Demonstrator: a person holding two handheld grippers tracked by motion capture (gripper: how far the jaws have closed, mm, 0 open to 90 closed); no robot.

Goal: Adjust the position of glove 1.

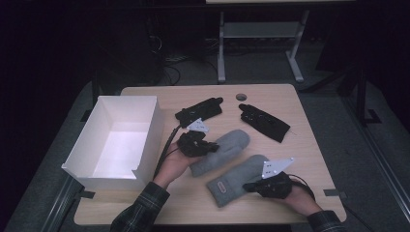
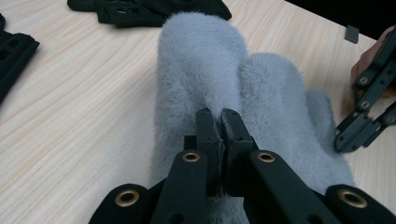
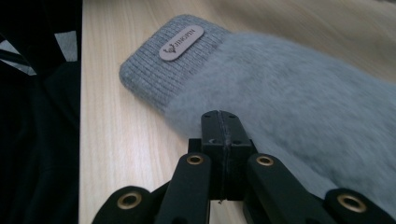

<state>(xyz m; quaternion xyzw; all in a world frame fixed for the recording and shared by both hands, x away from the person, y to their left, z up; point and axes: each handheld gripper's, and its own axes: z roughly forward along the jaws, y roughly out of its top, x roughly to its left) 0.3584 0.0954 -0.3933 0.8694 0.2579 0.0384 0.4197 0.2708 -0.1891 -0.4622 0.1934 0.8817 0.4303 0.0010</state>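
The pale wooden tabletop point(image 1: 300, 145) carries everything here. Largest on it is an open white rectangular box point(image 1: 116, 140), standing at the left side with its inside bare.

Next come two fluffy grey mittens lying side by side near the middle. The farther grey mitten point(image 1: 227, 150) lies at a slant, its rounded tip toward the far right. The left gripper point(image 1: 209, 146) sits at its near end, and in the left gripper view its jaws are pressed almost together with a thin fold of the grey fleece point(image 2: 205, 79) caught between the pads, so it has hold of that mitten.

The nearer grey mitten point(image 1: 237, 181) lies toward the front edge, its ribbed knitted cuff point(image 3: 159, 70) (bearing a small oval label patch point(image 3: 181, 43)) pointing to the near left. The right gripper point(image 1: 251, 185) rests at its right side; in the right gripper view the jaws meet flush, with the fleece lying just behind and beside them. Whether any of the pile is pinched there cannot be told.

Two black gloves lie farther back: one black glove point(image 1: 199, 111) just beyond the left gripper, the other black glove point(image 1: 263, 122) to the right, well apart from the box.

Smallest is a round grey cable hole point(image 1: 241, 96) near the far edge.
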